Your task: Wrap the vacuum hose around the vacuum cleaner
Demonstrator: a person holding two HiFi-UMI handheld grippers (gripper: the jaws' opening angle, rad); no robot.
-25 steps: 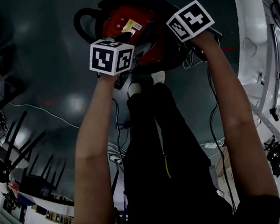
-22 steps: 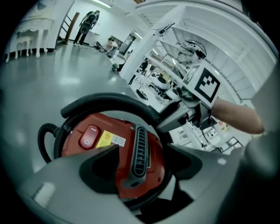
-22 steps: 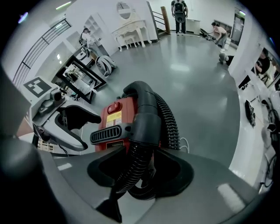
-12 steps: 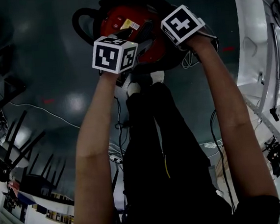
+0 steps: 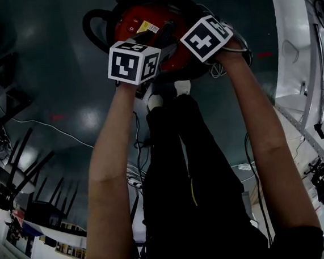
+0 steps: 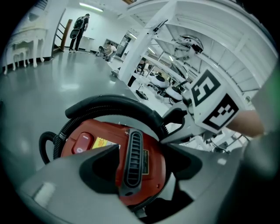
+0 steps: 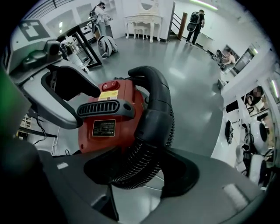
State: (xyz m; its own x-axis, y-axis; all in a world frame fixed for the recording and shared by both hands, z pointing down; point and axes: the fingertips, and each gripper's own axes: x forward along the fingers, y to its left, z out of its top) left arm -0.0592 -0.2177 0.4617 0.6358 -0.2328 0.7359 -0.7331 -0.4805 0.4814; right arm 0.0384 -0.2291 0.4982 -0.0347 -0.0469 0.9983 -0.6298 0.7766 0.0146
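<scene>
The red vacuum cleaner stands on the grey floor in front of the person's feet. Its black ribbed hose curls around the body. In the left gripper view my left gripper straddles the grey slotted handle on top of the body, with red showing between the handle and the right jaw. In the right gripper view my right gripper points down over the hose beside the body. Its jaws have just been opening, and the ribbed hose lies between them. The left gripper's finger shows there at the handle's end.
The person's black-clad legs and white shoes stand just behind the vacuum. A white rack runs along the right. A thin cable crosses the floor at left, with chairs nearer. People stand far across the room.
The right gripper's marker cube has shifted left and slightly toward the person, over the vacuum's right side, and has rolled. The left cube has barely moved.
</scene>
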